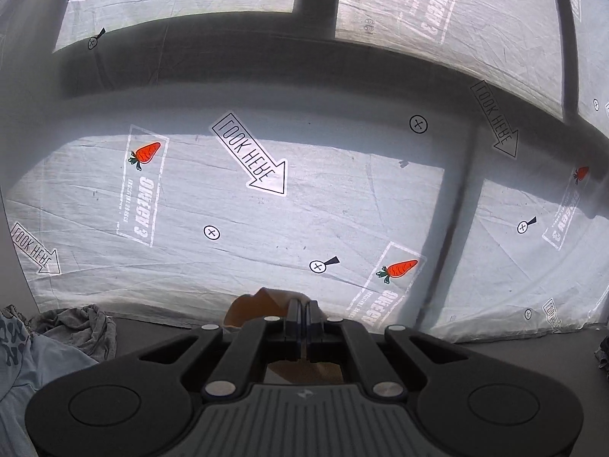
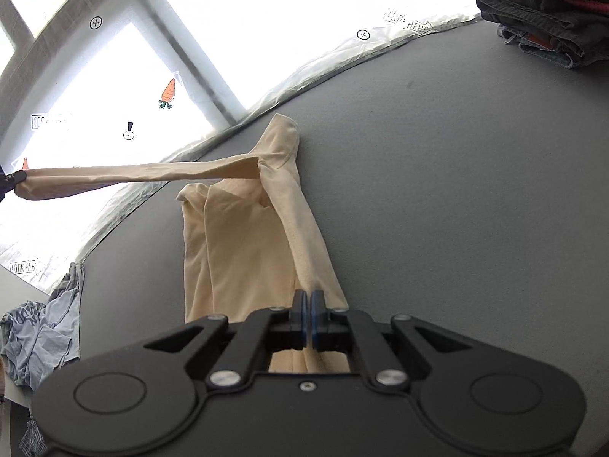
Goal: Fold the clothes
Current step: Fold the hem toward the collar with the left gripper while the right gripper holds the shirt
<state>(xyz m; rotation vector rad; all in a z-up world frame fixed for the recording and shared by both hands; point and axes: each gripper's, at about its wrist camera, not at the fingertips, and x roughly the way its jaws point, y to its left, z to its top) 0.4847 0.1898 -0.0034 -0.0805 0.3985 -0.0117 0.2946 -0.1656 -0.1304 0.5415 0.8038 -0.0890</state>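
Both grippers clamp the beige garment [image 2: 243,251] — left gripper [image 1: 303,314] on a stretched sleeve, right gripper [image 2: 308,304] on another edge — above the grey table [image 2: 456,190]

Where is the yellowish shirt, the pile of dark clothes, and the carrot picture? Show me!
Yellowish shirt [image 2: 243,251]: right wrist view, on its flat body.
Pile of dark clothes [image 2: 548,7]: right wrist view, on the top dark fold.
Carrot picture [image 1: 146,152]: left wrist view, on the orange root.

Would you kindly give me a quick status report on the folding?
Left gripper shut on cream cotton garment, one end lifted. Right gripper shut on the other end. Grey tabletop around it bare; dark folded stack far off.
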